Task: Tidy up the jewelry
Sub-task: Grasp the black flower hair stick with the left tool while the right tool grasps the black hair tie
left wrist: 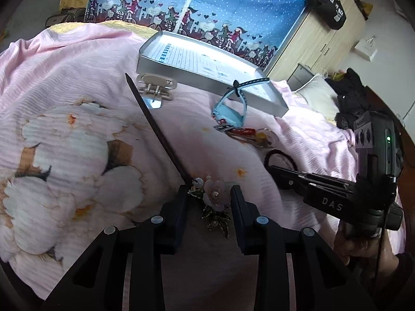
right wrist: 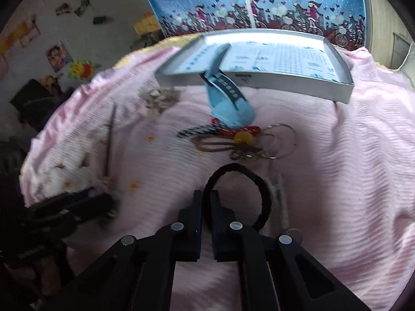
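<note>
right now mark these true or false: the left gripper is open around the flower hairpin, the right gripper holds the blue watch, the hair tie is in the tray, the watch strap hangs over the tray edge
1. The left gripper is open around the flower hairpin: true.
2. The right gripper holds the blue watch: false, it is shut on the black hair tie.
3. The hair tie is in the tray: false, it lies on the pink blanket.
4. The watch strap hangs over the tray edge: true.

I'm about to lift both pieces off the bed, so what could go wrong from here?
1. The left tool straddles only the flower end of the long dark hair stick with a pink flower ornament; the long shaft may swing or slip.
2. The right tool pinches just one edge of the black elastic hair tie, which might drag the silver metal clip beside it.
</note>
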`<state>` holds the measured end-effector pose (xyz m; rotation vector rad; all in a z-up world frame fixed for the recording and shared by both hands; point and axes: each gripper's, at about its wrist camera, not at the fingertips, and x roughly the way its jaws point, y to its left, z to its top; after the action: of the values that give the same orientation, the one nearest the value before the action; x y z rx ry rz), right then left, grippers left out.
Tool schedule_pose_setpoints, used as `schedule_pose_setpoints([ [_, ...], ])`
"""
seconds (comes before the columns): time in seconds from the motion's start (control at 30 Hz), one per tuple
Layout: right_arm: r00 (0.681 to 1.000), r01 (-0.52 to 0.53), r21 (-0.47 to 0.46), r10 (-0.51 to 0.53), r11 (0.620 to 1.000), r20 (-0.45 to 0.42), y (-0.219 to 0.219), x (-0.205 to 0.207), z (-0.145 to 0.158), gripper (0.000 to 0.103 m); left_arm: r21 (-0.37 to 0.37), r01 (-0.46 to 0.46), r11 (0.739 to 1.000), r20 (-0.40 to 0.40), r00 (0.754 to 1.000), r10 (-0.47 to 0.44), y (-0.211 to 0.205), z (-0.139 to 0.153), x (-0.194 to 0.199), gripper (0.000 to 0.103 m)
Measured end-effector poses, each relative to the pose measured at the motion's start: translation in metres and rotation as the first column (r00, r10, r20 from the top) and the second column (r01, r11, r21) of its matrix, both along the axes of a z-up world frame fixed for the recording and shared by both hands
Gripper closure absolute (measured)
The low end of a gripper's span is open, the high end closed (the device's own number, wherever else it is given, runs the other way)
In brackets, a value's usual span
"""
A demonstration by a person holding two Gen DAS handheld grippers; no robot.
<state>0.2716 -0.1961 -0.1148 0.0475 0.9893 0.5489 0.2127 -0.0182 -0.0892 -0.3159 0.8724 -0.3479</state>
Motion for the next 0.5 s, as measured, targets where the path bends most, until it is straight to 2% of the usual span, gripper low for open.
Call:
schedule_pose_setpoints([
  [0.13, 0.999, -0.025, 0.043, 0.023, 0.999, 0.043, 0.003, -0.007, 0.010, 0.097, -0.055, -0.045, 0.998, 0.000, 0.999, 0.045, 0.002, 0.002, -0.003, 0.075],
  [0.33, 0.993, -0.016, 0.091, 0.005, 0.996, 0.120, 0.000, -0.015, 0.027, 0.097, 0.030, -0.070, 0.997, 0.129, 0.989, 0.066, -0.009, 0.026, -0.011, 0.075],
  [0.5, 0.980, 0.016, 0.092, -0.033, 0.996, 0.194, -0.006, -0.005, 0.048, 0.097, 0.043, -0.063, 0.997, 0.169, 0.984, 0.055, -0.019, 0.044, 0.012, 0.075],
])
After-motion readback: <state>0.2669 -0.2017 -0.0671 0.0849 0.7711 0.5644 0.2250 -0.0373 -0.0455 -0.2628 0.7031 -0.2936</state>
